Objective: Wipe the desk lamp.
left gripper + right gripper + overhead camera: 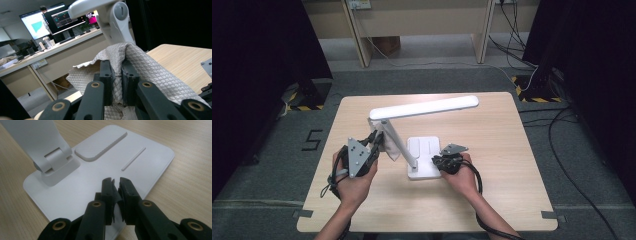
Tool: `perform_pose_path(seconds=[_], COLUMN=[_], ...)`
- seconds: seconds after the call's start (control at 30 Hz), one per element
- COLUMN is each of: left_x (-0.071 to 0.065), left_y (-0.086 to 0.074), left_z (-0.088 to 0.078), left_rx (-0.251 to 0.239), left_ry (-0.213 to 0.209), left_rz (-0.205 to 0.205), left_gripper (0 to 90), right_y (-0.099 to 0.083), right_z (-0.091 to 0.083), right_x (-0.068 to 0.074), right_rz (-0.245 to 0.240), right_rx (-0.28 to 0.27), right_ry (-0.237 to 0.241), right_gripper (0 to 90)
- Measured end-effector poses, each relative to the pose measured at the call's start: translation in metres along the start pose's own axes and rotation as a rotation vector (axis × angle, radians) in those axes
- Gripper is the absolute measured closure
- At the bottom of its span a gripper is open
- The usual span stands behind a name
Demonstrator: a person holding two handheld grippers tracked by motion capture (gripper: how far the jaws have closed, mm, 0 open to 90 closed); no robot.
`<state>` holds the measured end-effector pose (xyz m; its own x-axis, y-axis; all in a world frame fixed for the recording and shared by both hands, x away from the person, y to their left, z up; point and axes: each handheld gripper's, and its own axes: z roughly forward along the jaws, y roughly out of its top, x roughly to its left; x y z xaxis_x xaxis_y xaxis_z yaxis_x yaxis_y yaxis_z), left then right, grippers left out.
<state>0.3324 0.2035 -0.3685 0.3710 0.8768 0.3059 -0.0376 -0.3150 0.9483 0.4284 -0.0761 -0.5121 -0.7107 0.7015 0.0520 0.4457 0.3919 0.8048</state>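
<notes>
white lamp (412, 131): my right gripper (115, 185), fingers near-closed, pins its flat base; it could tip.
grey quilted cloth (140, 65): pinched in left gripper (117, 75); may slip while wiping.

A white lamp (417, 150) is stood near the table's middle, its flat base (100, 177) level, its stem tilted, its long head (427, 107) held level. A grey quilted cloth (140, 67) is draped against the stem below the hinge.
</notes>
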Motion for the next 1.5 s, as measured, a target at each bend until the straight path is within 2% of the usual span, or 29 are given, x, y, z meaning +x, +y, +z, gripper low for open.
perform_pose_path(seconds=[0.4, 0.67, 0.9, 1.0, 1.13, 1.23, 1.5], left_x=[-0.009, -0.013, -0.010, -0.006, -0.003, -0.008, -0.006], left_y=[-0.007, -0.009, -0.010, -0.010, -0.013, -0.013, -0.018], left_z=[-0.001, -0.004, -0.003, -0.002, -0.002, -0.001, 0.002], left_rx=[0.012, 0.019, 0.016, 0.018, 0.023, 0.033, 0.042], left_ry=[0.008, -0.015, -0.036, -0.069, -0.084, -0.075, -0.095], left_rz=[-0.031, -0.033, -0.033, -0.049, -0.074, -0.050, -0.082], left_gripper=[80.2, 79.5, 79.0, 78.2, 77.9, 78.0, 77.4], right_y=[0.000, 0.000, 0.000, 0.000, 0.000, 0.000, 0.000], right_z=[0.000, 0.000, 0.000, 0.000, 0.000, 0.000, 0.000], right_x=[0.000, 0.000, 0.000, -0.001, 0.000, -0.001, -0.001], right_rz=[0.001, 0.002, 0.002, 0.004, 0.003, 0.004, 0.004], right_rx=[-0.001, -0.002, -0.001, -0.002, -0.001, -0.003, -0.001], right_ry=[0.000, 0.001, 0.000, 0.002, 0.002, 0.002, 0.000], right_gripper=[82.6, 82.5, 82.6, 82.5, 82.5, 82.5, 82.5])
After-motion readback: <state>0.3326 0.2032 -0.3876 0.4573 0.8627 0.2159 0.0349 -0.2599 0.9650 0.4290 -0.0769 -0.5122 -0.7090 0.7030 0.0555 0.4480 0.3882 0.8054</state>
